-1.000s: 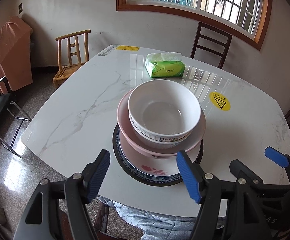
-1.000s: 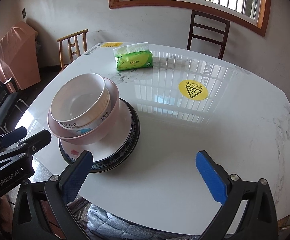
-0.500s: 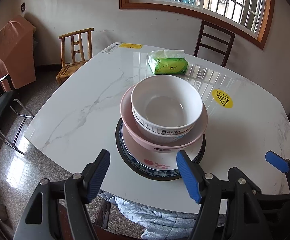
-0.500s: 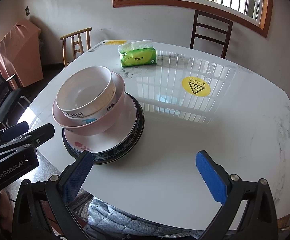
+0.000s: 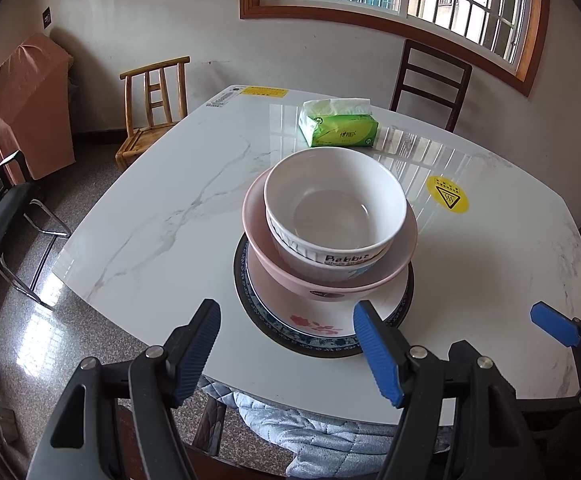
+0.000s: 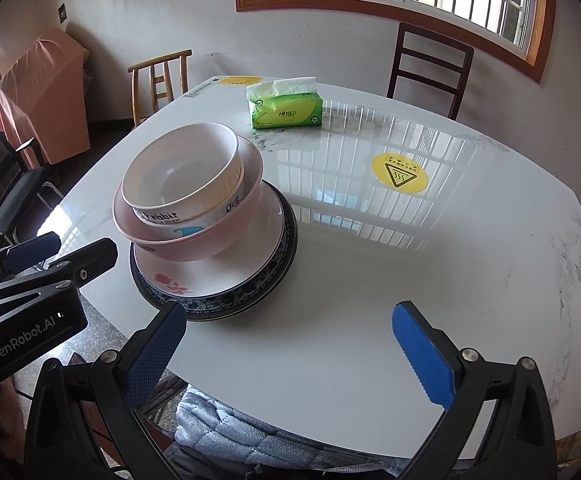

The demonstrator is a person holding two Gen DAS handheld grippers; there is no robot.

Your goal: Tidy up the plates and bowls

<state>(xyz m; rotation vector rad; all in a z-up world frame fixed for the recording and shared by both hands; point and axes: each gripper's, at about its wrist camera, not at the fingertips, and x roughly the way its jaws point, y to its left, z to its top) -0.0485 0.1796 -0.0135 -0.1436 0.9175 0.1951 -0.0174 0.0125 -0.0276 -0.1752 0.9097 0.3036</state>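
Both claws have drawn back slightly: left gripper (image 5: pixel 286 346) and right gripper (image 6: pixel 290 338) released, empty. 2 bowls (image 5: pixel 335 208) sit stacked on 2 plates (image 5: pixel 314 326); stacking looks finished.

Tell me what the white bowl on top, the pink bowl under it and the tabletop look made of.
White bowl with printed lettering: glazed ceramic or melamine; smooth, soft sheen. Pink bowl: similar, duller satin finish. White tabletop: polished marble or marble-look slab; grey veins, mirror-like window reflections.

pink bowl (image 5: pixel 274 264) inside mostly hidden; lower plate (image 5: pixel 250 312) perhaps 2.
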